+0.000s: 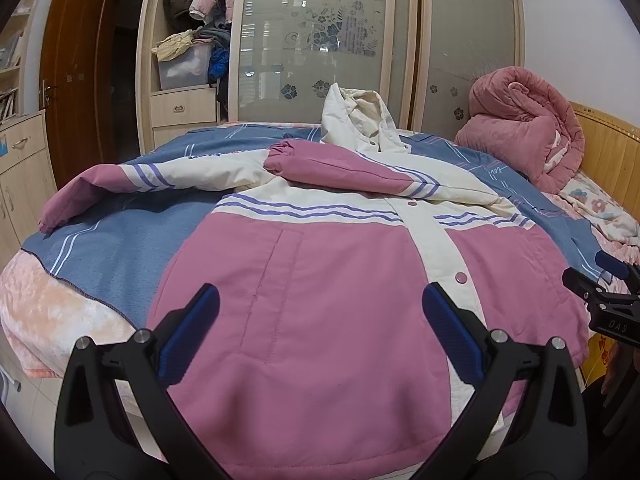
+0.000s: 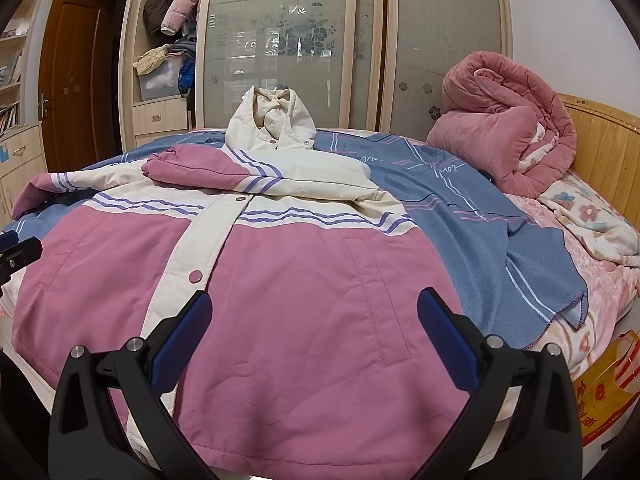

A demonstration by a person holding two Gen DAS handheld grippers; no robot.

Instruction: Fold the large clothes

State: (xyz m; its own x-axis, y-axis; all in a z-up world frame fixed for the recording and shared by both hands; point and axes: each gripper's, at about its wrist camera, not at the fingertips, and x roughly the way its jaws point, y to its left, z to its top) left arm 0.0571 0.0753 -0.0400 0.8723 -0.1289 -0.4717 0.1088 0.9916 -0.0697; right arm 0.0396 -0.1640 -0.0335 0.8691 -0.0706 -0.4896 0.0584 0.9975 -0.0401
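Note:
A large pink and cream hooded jacket (image 1: 320, 280) (image 2: 280, 280) lies face up on the bed, snap placket shut, hood (image 1: 360, 120) (image 2: 272, 120) at the far end. One sleeve (image 1: 340, 168) (image 2: 200, 172) is folded across the chest; the other sleeve (image 1: 100, 184) stretches out to the left. My left gripper (image 1: 320, 316) hovers open over the jacket's lower left panel, nothing between its blue pads. My right gripper (image 2: 314, 316) hangs open above the lower right panel, and it also shows at the right edge of the left wrist view (image 1: 604, 280).
A blue striped blanket (image 1: 120, 248) (image 2: 500, 208) lies under the jacket on the bed. A rolled pink quilt (image 1: 524, 132) (image 2: 504, 120) sits at the wooden headboard (image 2: 600, 132). A wardrobe with frosted sliding doors (image 1: 320, 40) stands behind. A yellow bag (image 2: 608, 392) is beside the bed.

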